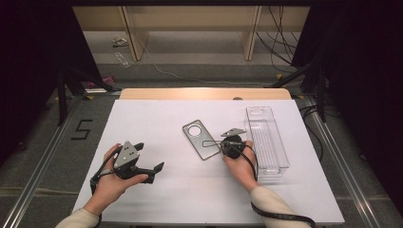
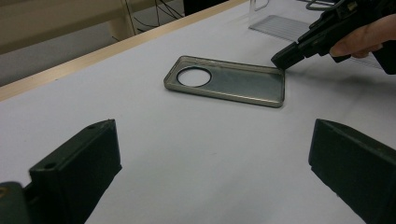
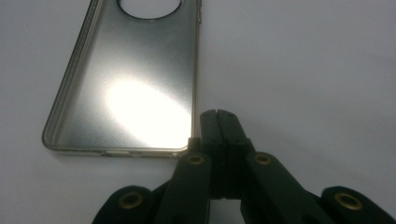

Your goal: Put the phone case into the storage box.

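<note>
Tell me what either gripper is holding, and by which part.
Nothing. The right gripper is shut empty beside the phone case's corner; the left gripper is open.

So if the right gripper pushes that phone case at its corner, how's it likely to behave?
The phone case lies flat and open side up, so it probably slides or pivots rather than tips. Its thin walls suggest it is light and may flex. The glossy surface looks slippery for the shut right gripper at its corner.

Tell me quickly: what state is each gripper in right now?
Left gripper: open, holding nothing.
Right gripper: closed, nothing between its jaws, tips at the corner of the phone case.
</note>
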The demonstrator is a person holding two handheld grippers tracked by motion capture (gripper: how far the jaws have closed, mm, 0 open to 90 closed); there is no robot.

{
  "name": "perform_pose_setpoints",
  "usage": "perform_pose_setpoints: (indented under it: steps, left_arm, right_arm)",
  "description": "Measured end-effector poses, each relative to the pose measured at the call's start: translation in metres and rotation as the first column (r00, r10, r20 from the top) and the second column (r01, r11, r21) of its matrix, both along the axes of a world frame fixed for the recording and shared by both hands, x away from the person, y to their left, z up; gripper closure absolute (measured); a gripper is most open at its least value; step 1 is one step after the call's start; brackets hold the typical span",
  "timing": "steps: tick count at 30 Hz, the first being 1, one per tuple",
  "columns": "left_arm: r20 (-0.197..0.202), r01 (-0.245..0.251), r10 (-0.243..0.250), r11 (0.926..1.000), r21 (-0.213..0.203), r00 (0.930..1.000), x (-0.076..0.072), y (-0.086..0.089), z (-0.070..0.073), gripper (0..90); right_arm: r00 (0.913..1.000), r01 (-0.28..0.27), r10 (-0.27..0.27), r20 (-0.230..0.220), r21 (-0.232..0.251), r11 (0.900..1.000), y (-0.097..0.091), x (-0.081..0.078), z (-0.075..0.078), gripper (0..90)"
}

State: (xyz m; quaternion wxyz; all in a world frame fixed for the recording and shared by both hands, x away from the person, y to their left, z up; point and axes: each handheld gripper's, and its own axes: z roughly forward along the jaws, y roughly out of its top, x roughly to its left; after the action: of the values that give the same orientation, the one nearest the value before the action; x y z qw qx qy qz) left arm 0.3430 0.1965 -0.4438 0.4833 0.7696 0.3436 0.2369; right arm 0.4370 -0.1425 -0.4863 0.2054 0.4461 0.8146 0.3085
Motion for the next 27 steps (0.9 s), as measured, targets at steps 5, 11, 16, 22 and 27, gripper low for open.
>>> perform_pose_setpoints:
  steps: [5, 11, 16, 22, 27]
  left_arm:
    - [-0.002, 0.001, -0.001, 1.0, -0.001, 1.0, 0.0001, 0.0, -0.0002, 1.6]
    - [-0.001, 0.001, -0.001, 1.0, -0.002, 1.0, 0.0001, 0.0001, 0.0, 1.6]
    - [-0.001, 0.0, 0.0, 1.0, -0.002, 1.0, 0.0, 0.0001, -0.0001, 1.7]
    - [-0.003, 0.0, 0.0, 1.0, -0.003, 1.0, 0.0001, 0.0002, -0.0002, 1.8]
    - [-0.003, -0.004, 0.003, 1.0, -0.003, 1.0, -0.0001, 0.0003, -0.0002, 1.8]
  right_arm:
    - [1.0, -0.001, 0.001, 0.001, 0.0, 1.0, 0.0006, -0.0001, -0.0001, 90.0]
    - [1.0, -0.005, 0.005, -0.003, -0.003, 1.0, 0.0017, -0.0006, -0.001, 90.0]
    - [1.0, -0.008, 0.008, -0.004, -0.004, 1.0, 0.0021, -0.001, -0.0008, 90.0]
    - [0.9999, -0.01, 0.01, -0.009, -0.005, 0.9999, 0.0031, -0.0019, -0.0005, 90.0]
    - [0.9996, -0.02, 0.02, -0.018, -0.01, 0.9998, 0.006, -0.0054, 0.0001, 90.0]
